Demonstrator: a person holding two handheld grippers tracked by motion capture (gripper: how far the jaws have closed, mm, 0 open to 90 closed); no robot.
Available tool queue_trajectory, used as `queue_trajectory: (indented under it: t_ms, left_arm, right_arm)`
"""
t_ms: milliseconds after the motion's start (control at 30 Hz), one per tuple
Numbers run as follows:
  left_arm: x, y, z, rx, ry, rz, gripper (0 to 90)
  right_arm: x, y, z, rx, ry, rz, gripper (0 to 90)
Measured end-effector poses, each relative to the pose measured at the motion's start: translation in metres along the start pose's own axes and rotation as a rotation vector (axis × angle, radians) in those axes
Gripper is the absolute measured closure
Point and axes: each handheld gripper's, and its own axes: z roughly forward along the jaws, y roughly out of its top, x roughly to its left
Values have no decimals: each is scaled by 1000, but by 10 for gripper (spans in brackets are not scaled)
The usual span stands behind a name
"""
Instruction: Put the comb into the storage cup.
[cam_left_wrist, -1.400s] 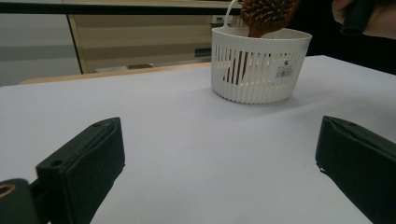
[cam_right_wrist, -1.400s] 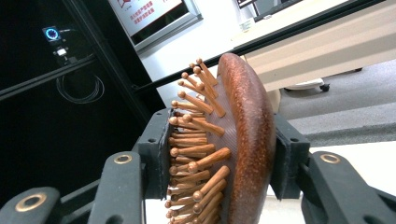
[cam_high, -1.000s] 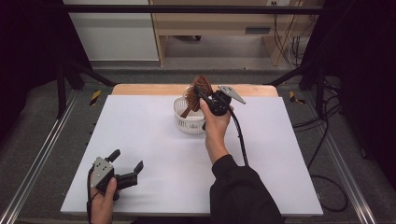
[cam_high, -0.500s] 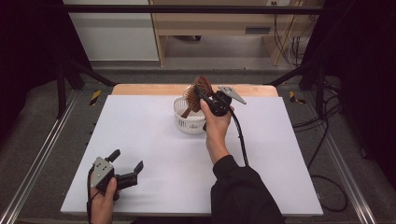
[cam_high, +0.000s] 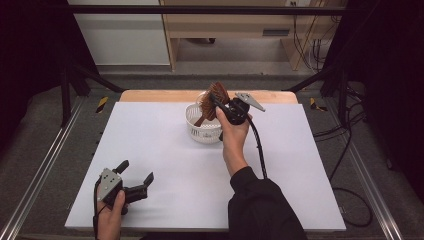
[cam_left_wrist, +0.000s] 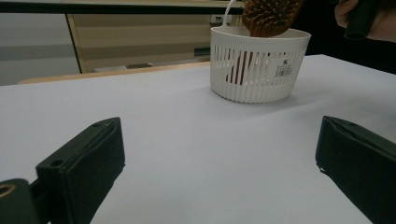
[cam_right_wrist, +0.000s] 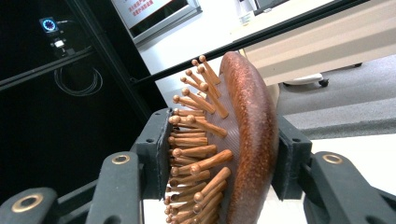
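Note:
A brown wooden hairbrush (cam_high: 213, 101) stands tilted with its handle down inside a white slatted basket (cam_high: 196, 126) at the far middle of the white table. My right gripper (cam_high: 214, 102) is shut on the brush head; in the right gripper view the jaws clamp the brush (cam_right_wrist: 233, 149) across its bristles and back. From the left gripper view the basket (cam_left_wrist: 257, 65) stands ahead with the brush head (cam_left_wrist: 271, 16) above its rim. My left gripper (cam_high: 136, 176) rests open near the table's front left corner with nothing between its jaws.
The white table top (cam_high: 150, 145) ends in a wooden strip (cam_high: 160, 95) at the back. Metal rails run along both sides. A wooden cabinet (cam_high: 235, 25) and loose cables stand on the floor beyond the table.

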Motion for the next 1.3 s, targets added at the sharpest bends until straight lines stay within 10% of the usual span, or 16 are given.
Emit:
queue_trajectory:
  t_ms: [1300]
  left_arm:
    - [-1,-1,1,8,-3,6,15]
  right_arm:
    - [-35,-6,-16,69,-9,20,439]
